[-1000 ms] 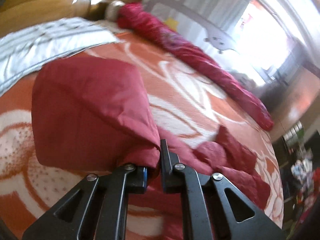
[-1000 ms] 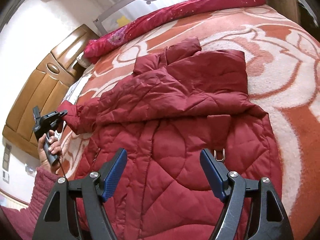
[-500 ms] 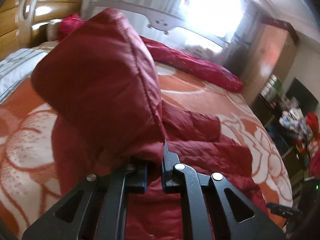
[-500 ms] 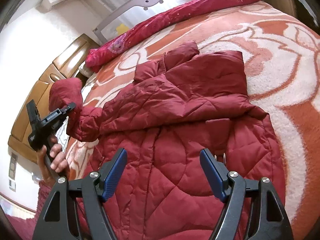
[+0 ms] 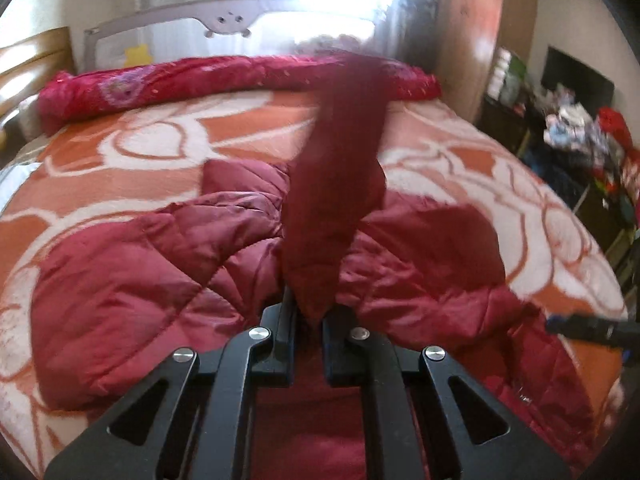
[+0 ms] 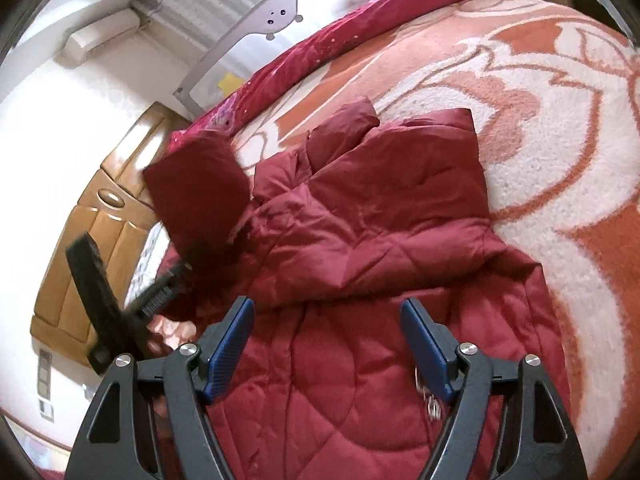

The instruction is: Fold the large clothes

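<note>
Quilted red jacket point(image 6: 372, 264) lies spread across my bed's orange-and-white flowered blanket point(image 6: 560, 120), its body running toward me and its collar point(image 6: 344, 128) pointing at the far rail; one sleeve point(image 5: 336, 184) is lifted off the bed, blurred in both views, and stands up from my left tongs point(image 5: 308, 320) like a dark red column over the middle of the coat; those left tongs are pinched narrow on the sleeve's end, the cloth wedged between the two black tips; from my right wrist view the same sleeve point(image 6: 200, 184) shows raised at the jacket's left side, above the headboard end, with the left tongs point(image 6: 176, 276) beneath it and my left hand point(image 6: 168, 332) partly seen behind; my right tongs point(image 6: 328, 344) hang wide apart over the lower front of the jacket, blue pads point(image 6: 230, 344) bare, gripping nothing, and I cannot tell whether they touch the cloth; a metal ring point(image 6: 430, 404) glints on the coat just beside the right pad; a rolled crimson quilt point(image 5: 200, 80) lies along the far edge of the bed, against the grey bed rail point(image 5: 224, 20); the wooden headboard point(image 6: 100, 240) stands at the left.
</note>
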Available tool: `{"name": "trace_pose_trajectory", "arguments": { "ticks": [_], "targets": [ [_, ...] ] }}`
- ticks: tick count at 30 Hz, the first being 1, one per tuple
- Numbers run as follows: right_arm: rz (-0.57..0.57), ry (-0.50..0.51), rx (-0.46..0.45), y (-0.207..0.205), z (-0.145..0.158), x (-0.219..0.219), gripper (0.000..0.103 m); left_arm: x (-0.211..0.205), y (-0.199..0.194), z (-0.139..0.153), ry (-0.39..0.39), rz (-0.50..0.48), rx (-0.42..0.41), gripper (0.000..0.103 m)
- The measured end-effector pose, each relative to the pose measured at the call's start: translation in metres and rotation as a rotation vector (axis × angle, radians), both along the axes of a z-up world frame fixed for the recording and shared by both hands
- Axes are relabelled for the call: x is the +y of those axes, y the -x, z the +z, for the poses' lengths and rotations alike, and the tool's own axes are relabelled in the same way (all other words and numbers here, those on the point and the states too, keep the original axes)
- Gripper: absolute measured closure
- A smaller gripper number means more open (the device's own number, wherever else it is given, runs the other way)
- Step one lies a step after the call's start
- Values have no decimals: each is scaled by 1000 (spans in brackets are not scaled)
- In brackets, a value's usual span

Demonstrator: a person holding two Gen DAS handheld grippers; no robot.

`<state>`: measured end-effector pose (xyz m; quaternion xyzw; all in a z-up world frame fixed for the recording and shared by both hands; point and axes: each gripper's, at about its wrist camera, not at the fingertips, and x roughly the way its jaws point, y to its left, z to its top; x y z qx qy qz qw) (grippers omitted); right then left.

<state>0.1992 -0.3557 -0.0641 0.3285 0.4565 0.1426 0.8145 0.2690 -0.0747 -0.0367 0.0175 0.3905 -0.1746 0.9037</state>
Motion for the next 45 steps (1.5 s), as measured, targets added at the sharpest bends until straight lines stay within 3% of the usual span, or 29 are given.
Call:
{"name": "trace_pose_trajectory", "arguments": {
  "ticks": [7, 10, 15, 17, 18, 19, 20, 21, 25, 27, 31, 34, 40, 45],
  "targets": [
    [-14, -121, 15, -31, -13, -11, 24, -27, 8, -24, -45, -69, 42, 96],
    [-18, -170, 25, -49, -20, -11, 10, -40, 13, -30, -76, -93, 42, 96],
    [-15, -231, 89, -85, -46, -4, 10, -47, 14, -35, -68, -113, 57, 96],
    [-11, -216, 104, -96, -53, 2, 15, -46, 12, -37, -58, -116, 74, 96],
    [-4, -209, 105, -100, -55, 4, 34, -46, 12, -37, -54, -118, 82, 96],
    [11, -194, 110, -105, -57, 8, 71, -45, 12, -37, -53, -117, 85, 96],
    [16, -176, 122, -110, -59, 11, 84, -44, 12, -37, -49, -117, 95, 92],
    [12, -167, 123, -111, -59, 12, 88, -42, 13, -35, -42, -119, 111, 91],
    [3, -131, 81, -110, -50, 11, 94, -21, 22, -18, 59, -131, 161, 81],
    [-5, -102, 53, -106, -40, 7, 95, -8, 28, -5, 91, -117, 147, 80],
    [-43, -92, -18, -92, -16, -15, 96, 30, 29, 22, 100, -30, 81, 80],
    [-48, -73, -38, -84, -8, -29, 96, 53, 16, 26, 83, 32, 64, 80],
    [-53, 101, 14, -86, -29, -27, 96, 86, -20, -9, 93, 113, 182, 80],
    [-46, 165, 56, -81, -58, -25, 96, 87, -26, -40, 109, 100, 252, 80]
  ]
}}
